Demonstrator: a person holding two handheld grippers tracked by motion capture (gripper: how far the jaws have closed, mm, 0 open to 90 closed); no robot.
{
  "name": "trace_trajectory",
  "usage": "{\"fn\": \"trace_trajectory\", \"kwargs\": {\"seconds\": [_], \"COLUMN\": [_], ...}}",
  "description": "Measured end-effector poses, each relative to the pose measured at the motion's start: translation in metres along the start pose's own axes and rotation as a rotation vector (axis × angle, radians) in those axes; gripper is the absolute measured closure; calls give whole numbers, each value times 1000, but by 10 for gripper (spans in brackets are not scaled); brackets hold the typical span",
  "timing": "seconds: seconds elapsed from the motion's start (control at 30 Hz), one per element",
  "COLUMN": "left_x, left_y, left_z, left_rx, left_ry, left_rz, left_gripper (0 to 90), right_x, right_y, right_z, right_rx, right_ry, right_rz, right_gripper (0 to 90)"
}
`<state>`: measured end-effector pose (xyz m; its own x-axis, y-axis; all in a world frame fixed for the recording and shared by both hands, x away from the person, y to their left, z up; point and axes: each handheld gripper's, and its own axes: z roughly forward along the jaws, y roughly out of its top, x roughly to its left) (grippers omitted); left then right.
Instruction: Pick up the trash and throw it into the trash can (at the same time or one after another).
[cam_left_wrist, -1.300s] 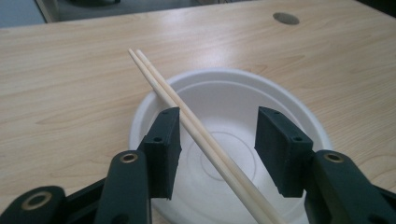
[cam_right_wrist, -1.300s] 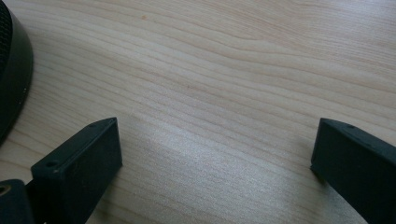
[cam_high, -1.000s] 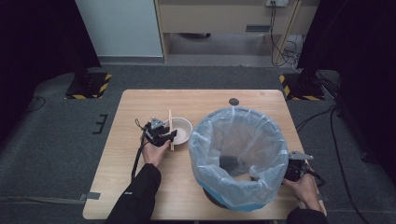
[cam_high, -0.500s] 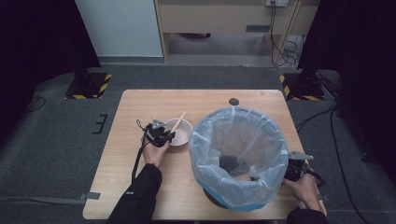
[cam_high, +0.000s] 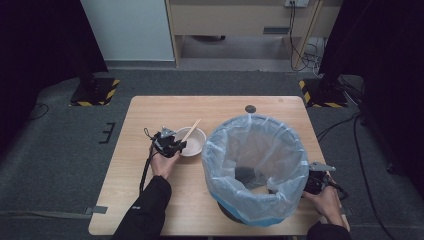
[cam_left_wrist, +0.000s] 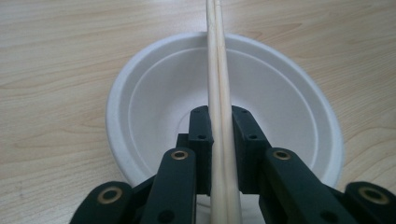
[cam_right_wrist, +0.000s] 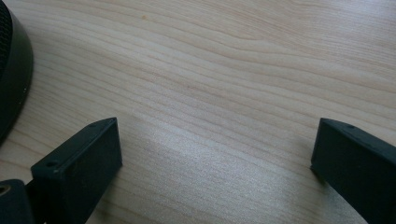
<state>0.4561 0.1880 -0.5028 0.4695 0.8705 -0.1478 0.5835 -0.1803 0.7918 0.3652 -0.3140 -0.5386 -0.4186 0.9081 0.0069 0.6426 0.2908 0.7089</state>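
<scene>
Over the white bowl (cam_left_wrist: 224, 121) my left gripper (cam_left_wrist: 223, 126) has just closed on the chopsticks (cam_left_wrist: 218, 70); they point far-right, toward the lined bin (cam_high: 257, 170); right gripper (cam_right_wrist: 212, 149) gapes empty.

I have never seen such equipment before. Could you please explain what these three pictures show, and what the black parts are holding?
A person sits at a wooden table and holds a hand tool with two black jaws in each hand. The high view looks down from above. The other two pictures come from small cameras riding on the tools, looking along their jaws.

The left gripper has just closed on a pair of wooden chopsticks over a white bowl. The right gripper rests open above bare wood, beside a black bin lined with a pale blue bag. The bag has something dark at its bottom.
</scene>
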Motion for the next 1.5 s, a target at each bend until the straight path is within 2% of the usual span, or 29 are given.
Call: {"fn": "trace_trajectory", "kwargs": {"seconds": [0.13,0.4,0.5,0.57,0.6,0.63,0.73,1.07,1.5], "left_x": [-3,-8,-14,-16,-21,-23,-26,-31,-47], "left_y": [9,32,44,47,52,54,58,70,82], "left_z": [-15,-42,-56,-60,-69,-74,-88,-123,-153], "left_rx": [-43,-137,-181,-192,-212,-231,-269,-395,-505], "left_ry": [-18,-50,-63,-68,-76,-80,-89,-117,-168], "left_rz": [23,27,51,64,89,97,114,123,142], "left_gripper": [794,794,794,794,794,794,794,794,794], "right_x": [0,0,0,0,0,0,0,0,0], "right_y": [0,0,0,0,0,0,0,0,0], "right_z": [0,0,0,0,0,0,0,0,0], "right_rx": [0,0,0,0,0,0,1,0,0], "right_ry": [0,0,0,0,0,0,-1,-1,0], "right_rz": [0,0,0,0,0,0,1,1,0], "right_gripper": [20,20,20,20,20,20,20,20,20]}}
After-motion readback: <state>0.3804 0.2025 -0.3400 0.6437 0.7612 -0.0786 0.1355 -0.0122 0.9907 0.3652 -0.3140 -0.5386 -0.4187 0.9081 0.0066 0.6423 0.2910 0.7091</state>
